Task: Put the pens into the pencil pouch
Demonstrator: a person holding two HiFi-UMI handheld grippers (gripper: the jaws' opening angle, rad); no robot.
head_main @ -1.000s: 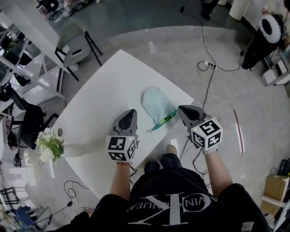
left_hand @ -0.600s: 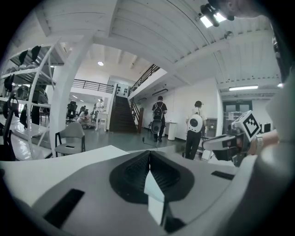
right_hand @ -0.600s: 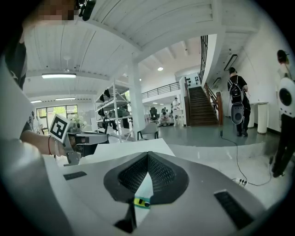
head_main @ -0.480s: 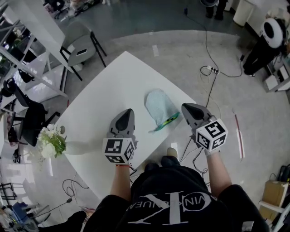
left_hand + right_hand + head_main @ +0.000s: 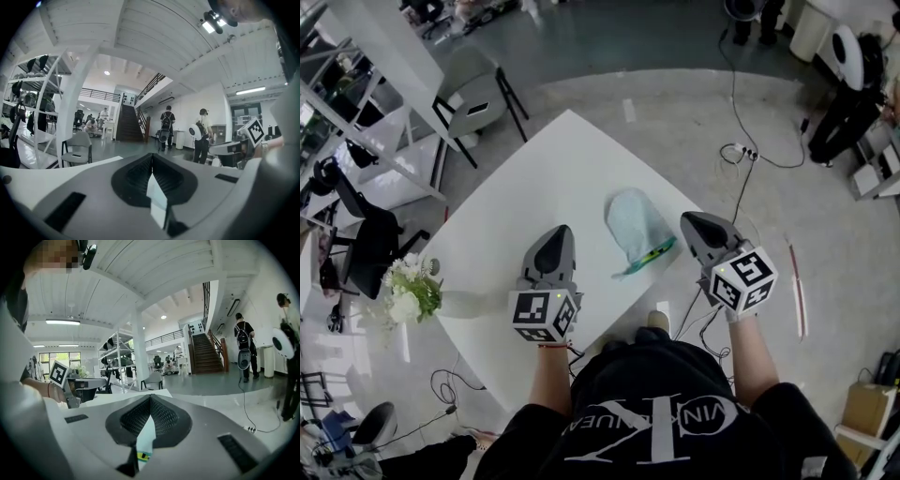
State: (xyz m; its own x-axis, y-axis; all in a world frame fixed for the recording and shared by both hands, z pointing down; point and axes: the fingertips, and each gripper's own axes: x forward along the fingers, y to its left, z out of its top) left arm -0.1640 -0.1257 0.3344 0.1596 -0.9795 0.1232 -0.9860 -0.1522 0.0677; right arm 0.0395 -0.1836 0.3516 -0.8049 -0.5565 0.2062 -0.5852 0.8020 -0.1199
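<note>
Right gripper (image 5: 696, 225) jaws pressed together, empty; left gripper (image 5: 556, 236) likewise. Green pens (image 5: 647, 255) on table (image 5: 516, 216) between both, at near end of pencil pouch (image 5: 636, 217), long axis slanting toward right gripper, nearer that one.

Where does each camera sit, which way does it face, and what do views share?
Head view: on the head, steeply down at table, pouch, pen; forearms, left gripper, right gripper show.
Left gripper view: on it, level across the hall; own shut fingers.
Right gripper view: same, own shut fingers.
Shared: both gripper views see the staircase.
</note>
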